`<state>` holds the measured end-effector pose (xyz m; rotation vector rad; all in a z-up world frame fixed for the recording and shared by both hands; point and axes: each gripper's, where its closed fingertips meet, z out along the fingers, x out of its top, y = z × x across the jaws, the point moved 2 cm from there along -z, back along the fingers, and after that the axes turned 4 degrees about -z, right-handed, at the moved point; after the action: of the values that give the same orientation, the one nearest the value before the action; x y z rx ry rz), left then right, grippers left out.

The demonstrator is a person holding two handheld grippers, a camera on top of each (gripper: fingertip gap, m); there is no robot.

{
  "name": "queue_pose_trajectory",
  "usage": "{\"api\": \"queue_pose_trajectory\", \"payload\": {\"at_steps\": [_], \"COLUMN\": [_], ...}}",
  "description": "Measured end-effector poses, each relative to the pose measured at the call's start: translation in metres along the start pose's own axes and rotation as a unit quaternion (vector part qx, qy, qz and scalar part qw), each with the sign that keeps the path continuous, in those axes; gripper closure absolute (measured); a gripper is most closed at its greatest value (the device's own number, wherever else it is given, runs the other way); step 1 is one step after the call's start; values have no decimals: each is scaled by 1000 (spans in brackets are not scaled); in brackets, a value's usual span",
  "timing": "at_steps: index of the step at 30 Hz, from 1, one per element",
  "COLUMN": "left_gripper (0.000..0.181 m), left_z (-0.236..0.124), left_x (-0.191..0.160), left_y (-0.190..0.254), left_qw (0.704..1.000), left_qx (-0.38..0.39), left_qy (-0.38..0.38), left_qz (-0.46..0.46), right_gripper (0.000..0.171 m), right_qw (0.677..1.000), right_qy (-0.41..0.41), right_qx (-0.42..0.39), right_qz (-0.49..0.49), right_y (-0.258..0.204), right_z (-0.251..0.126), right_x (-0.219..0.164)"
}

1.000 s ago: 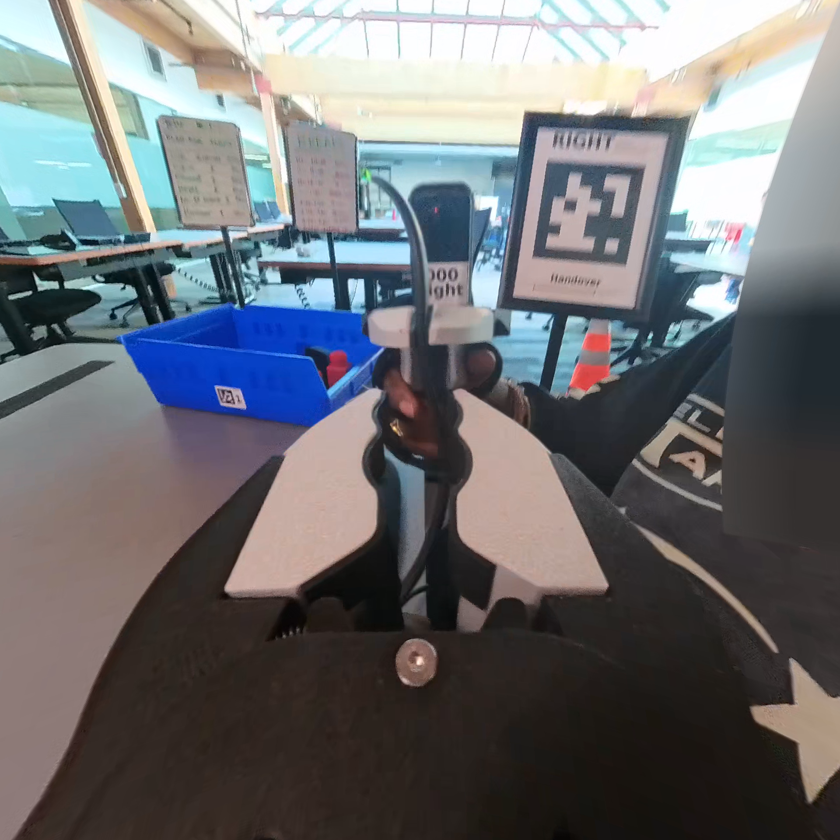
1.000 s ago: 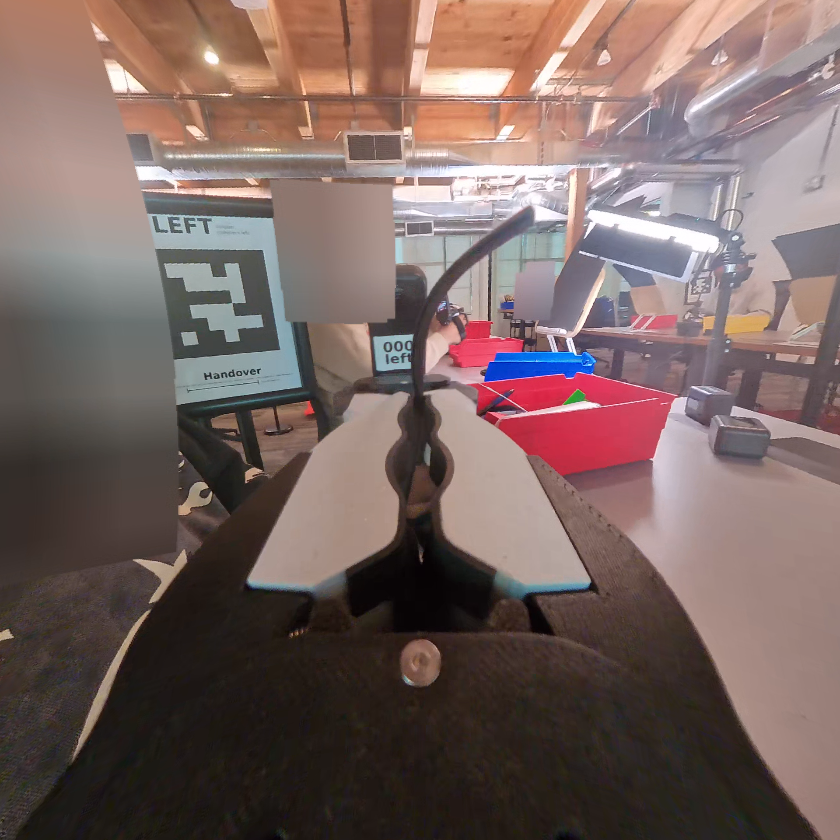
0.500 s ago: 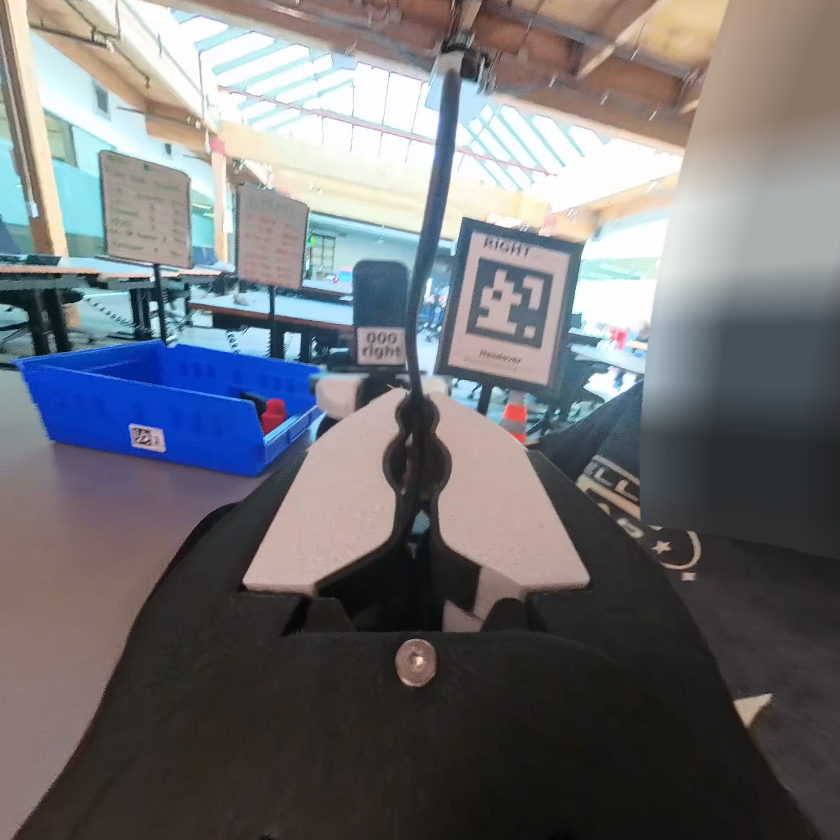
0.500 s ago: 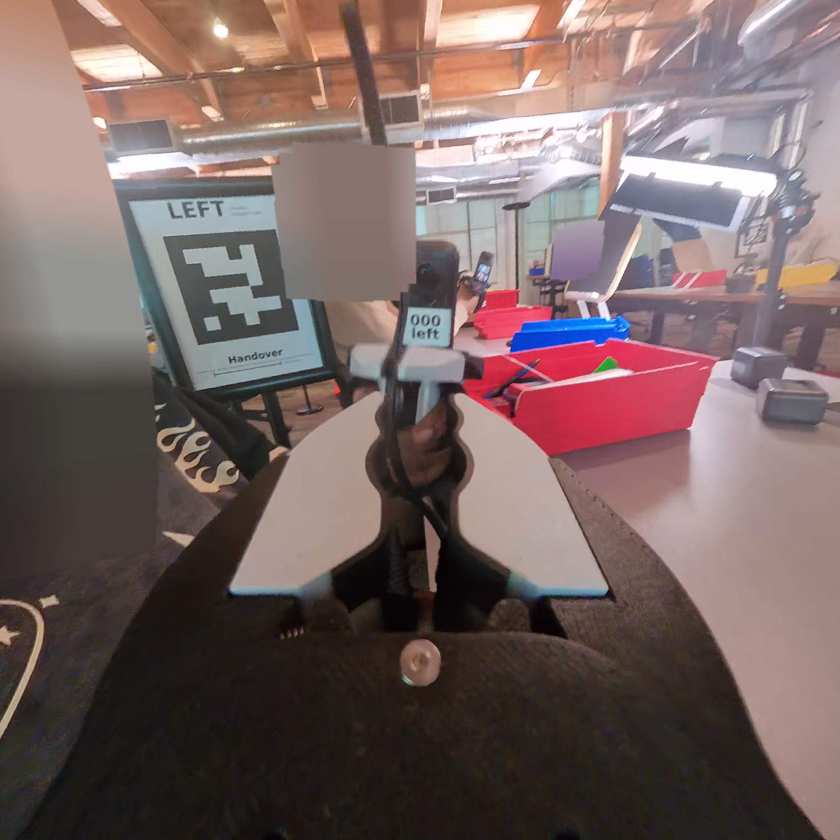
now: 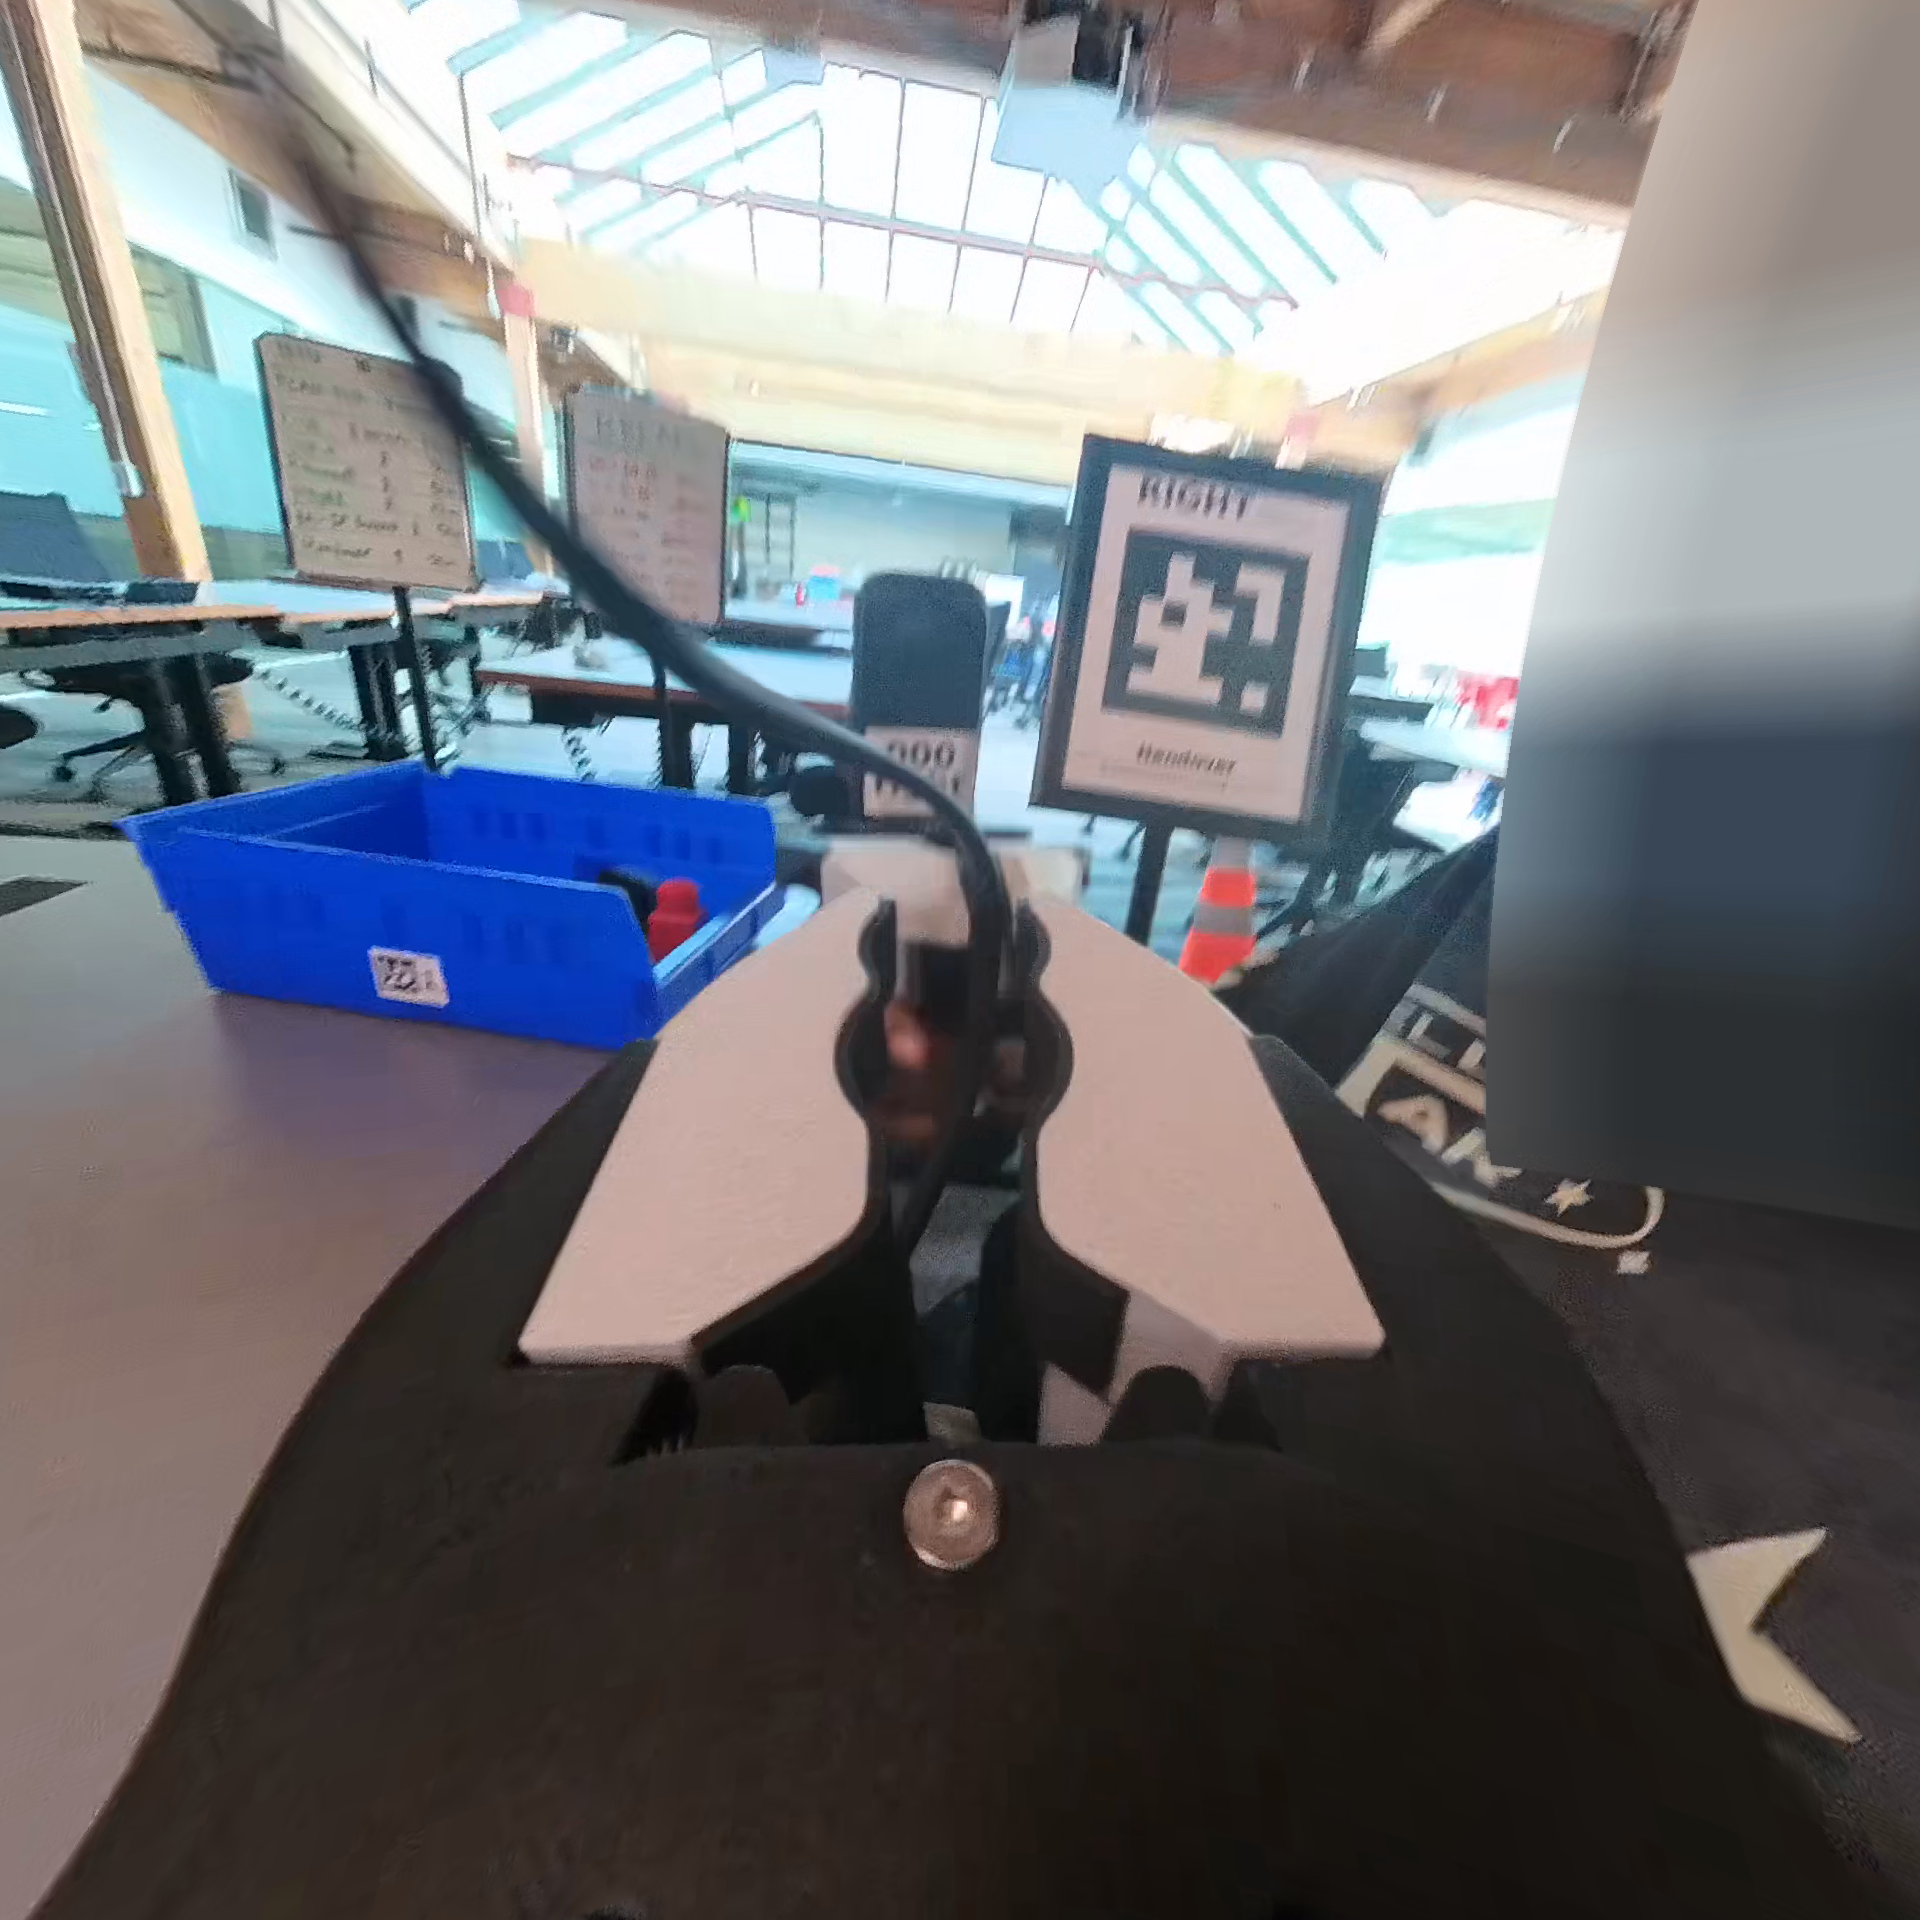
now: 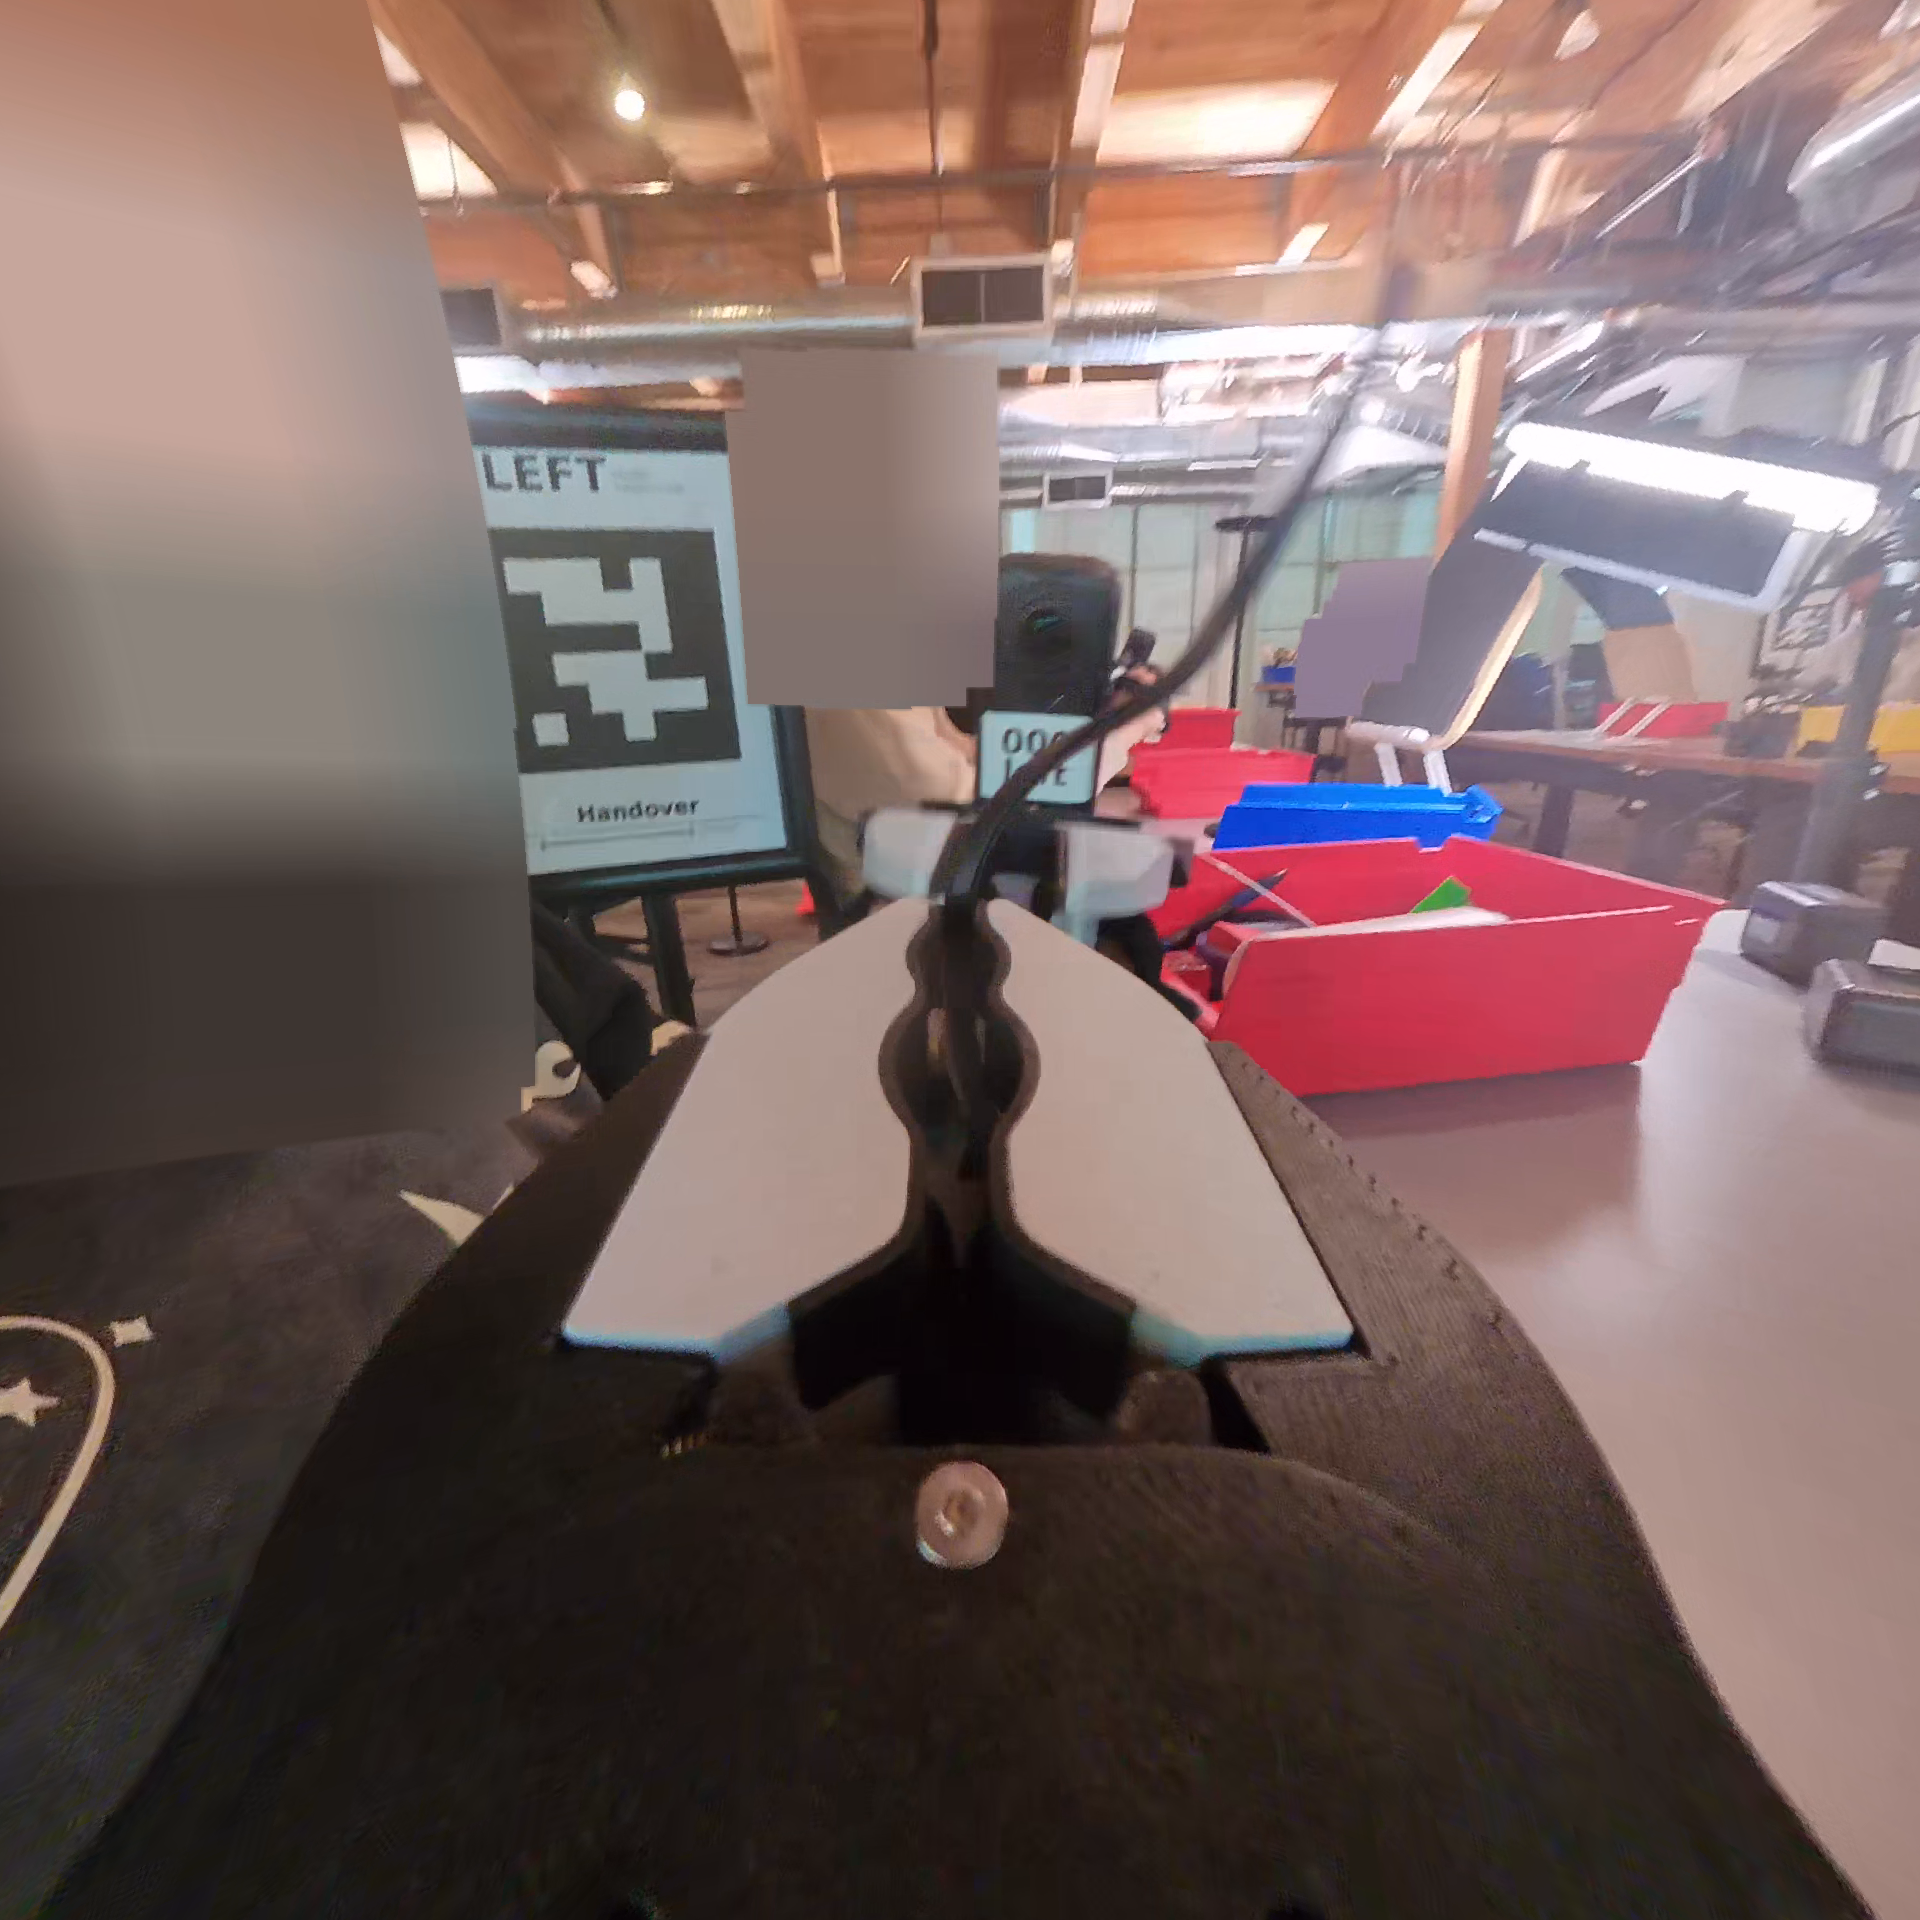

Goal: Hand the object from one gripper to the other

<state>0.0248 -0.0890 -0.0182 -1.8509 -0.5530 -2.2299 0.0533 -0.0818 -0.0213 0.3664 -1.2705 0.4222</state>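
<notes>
A thin black cable (image 5: 623,623) runs between the two grippers, which face each other tip to tip. My left gripper (image 5: 951,925) is open, and the cable passes loosely through the gap between its white fingers, then arcs up and to the left. My right gripper (image 6: 956,925) is shut on the cable (image 6: 1195,665), which rises from its tips up and to the right. The right gripper's white body (image 5: 894,873) shows just beyond the left tips. The left gripper's fingers (image 6: 1112,868) show just beyond the right tips.
A blue bin (image 5: 416,914) stands on the grey table (image 5: 208,1195) to the left. A red bin (image 6: 1455,987) and two dark boxes (image 6: 1860,1013) sit on the table (image 6: 1662,1247) to the right. Marker signs on stands (image 5: 1216,634) (image 6: 623,644) and an orange cone (image 5: 1221,914) stand behind. Only a small space, under 4 cm, lies between the two pairs of fingers.
Half a second ago the left gripper was shut on the cable and the right was open. Now the right has shut on it and the left has opened. The cable leans over.
</notes>
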Motion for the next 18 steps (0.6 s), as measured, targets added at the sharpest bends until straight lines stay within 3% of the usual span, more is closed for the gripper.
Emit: {"api": "queue_pose_trajectory", "payload": {"at_steps": [5,8,12,18], "left_gripper": [162,170,176,177], "left_z": [10,16,16,5], "left_x": [-23,-27,-25,1], "left_y": [-6,-7,-6,5], "left_qw": [992,988,991,1000], "left_qx": [51,66,57,-16], "left_qy": [-83,-90,-79,21], "left_qz": [85,103,90,0], "right_gripper": [166,167,165,150], "right_qw": [998,998,998,999], "right_qy": [38,39,41,13], "right_qx": [-41,-48,-53,-26], "right_qz": [-5,-6,3,24], "right_y": [9,11,11,13], "right_z": [-9,-10,-10,-12], "right_x": [16,17,18,9]}}
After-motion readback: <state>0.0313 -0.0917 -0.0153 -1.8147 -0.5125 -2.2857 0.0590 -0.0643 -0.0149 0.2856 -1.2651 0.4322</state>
